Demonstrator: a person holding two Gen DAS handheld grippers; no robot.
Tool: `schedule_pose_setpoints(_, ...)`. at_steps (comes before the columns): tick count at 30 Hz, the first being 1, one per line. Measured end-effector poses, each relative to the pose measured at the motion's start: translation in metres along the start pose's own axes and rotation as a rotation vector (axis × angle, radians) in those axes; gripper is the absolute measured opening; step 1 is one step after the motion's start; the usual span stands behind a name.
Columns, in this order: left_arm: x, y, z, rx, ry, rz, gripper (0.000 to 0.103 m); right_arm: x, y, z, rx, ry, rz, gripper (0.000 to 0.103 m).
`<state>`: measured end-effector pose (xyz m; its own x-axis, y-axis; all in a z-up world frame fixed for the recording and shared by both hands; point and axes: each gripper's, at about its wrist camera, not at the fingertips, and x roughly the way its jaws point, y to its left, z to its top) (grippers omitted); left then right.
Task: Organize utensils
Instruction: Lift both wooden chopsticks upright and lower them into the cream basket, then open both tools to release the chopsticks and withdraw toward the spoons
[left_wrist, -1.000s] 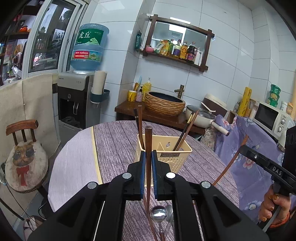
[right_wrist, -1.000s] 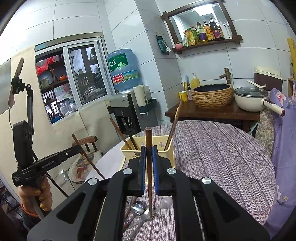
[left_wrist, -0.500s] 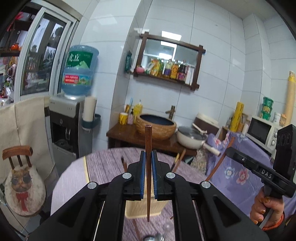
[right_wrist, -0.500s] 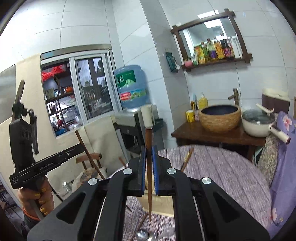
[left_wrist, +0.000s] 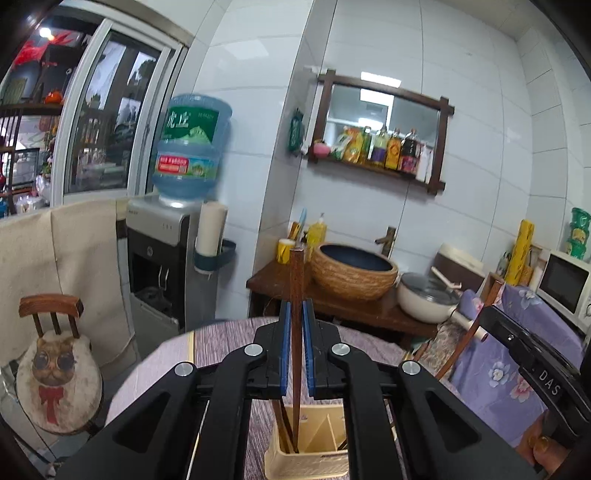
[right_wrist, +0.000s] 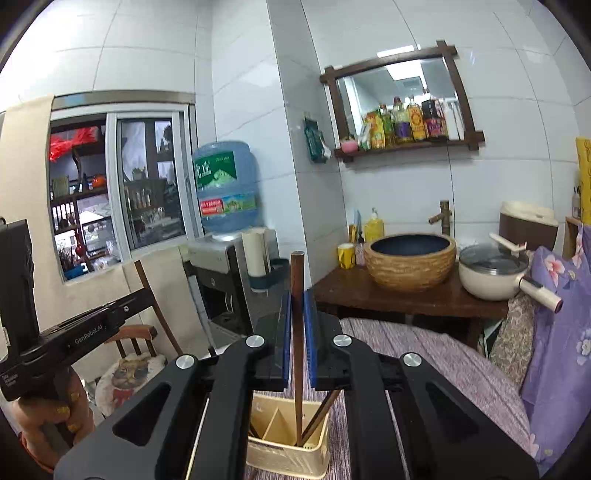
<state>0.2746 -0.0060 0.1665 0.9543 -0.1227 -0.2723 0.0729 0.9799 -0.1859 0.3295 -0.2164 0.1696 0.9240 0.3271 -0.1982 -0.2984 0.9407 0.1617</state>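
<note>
My left gripper (left_wrist: 294, 325) is shut on a dark wooden chopstick (left_wrist: 296, 280) held upright, its lower tip down inside the cream utensil basket (left_wrist: 306, 463) on the round table. My right gripper (right_wrist: 296, 317) is shut on a second wooden chopstick (right_wrist: 297, 280), also upright, with its tip in a compartment of the same basket (right_wrist: 288, 458). Other chopsticks lean inside the basket. In the left wrist view the other gripper (left_wrist: 532, 362) shows at the right with a hand below it. In the right wrist view the other gripper (right_wrist: 74, 339) shows at the left.
The table (right_wrist: 443, 354) has a purple striped cloth. Behind it stand a wooden counter (left_wrist: 369, 306) with a woven basin and a lidded pot (left_wrist: 428, 299), a water dispenser (left_wrist: 162, 266), and a chair with a cat cushion (left_wrist: 55, 373). A purple floral cloth (right_wrist: 561, 317) lies at the right.
Both grippers have risen and tilted up, each keeping its chopstick. The basket has dropped to the bottom of both views, and the spoons on the table are out of view.
</note>
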Motion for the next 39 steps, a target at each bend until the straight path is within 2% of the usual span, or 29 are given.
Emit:
schedule_pose_setpoints(10, 0.027, 0.009, -0.048, -0.014, 0.118, 0.008, 0.007, 0.026, -0.012, -0.045, 0.046, 0.085, -0.034, 0.008)
schedule_pose_setpoints(22, 0.037, 0.013, -0.071, -0.011, 0.171, 0.023, 0.008, 0.033, -0.022, -0.06, 0.067, 0.1, -0.055, 0.008)
schedule_pose_setpoints(23, 0.036, 0.013, -0.072, -0.01, 0.174, 0.022, 0.011, 0.032, -0.022, -0.062, 0.062, 0.1, -0.054, 0.008)
schedule_pose_setpoints(25, 0.035, 0.014, -0.076, -0.012, 0.176, 0.019, 0.027, 0.029, -0.022, -0.064, 0.058, 0.097, -0.062, 0.014)
schedule_pose_setpoints(26, 0.032, 0.015, -0.078, -0.015, 0.175, 0.018, 0.039, 0.027, -0.021, -0.065, 0.057, 0.094, -0.067, 0.03)
schedule_pose_setpoints(27, 0.03, 0.017, -0.08, -0.019, 0.173, 0.018, 0.045, 0.025, -0.02, -0.065, 0.06, 0.088, -0.072, 0.051)
schedule_pose_setpoints(28, 0.026, 0.018, -0.083, -0.021, 0.172, 0.018, 0.046, 0.02, -0.02, -0.066, 0.064, 0.076, -0.081, 0.057)
schedule_pose_setpoints(33, 0.011, 0.025, -0.097, -0.025, 0.197, 0.015, 0.057, -0.001, -0.015, -0.077, 0.035, 0.064, -0.11, 0.06)
schedule_pose_setpoints(36, 0.004, 0.033, -0.11, -0.049, 0.22, 0.022, 0.06, -0.004, -0.015, -0.093, 0.044, 0.126, -0.113, 0.064)
schedule_pose_setpoints(39, 0.001, 0.038, -0.128, -0.043, 0.258, 0.047, 0.061, -0.002, -0.017, -0.123, 0.061, 0.231, -0.143, 0.065)
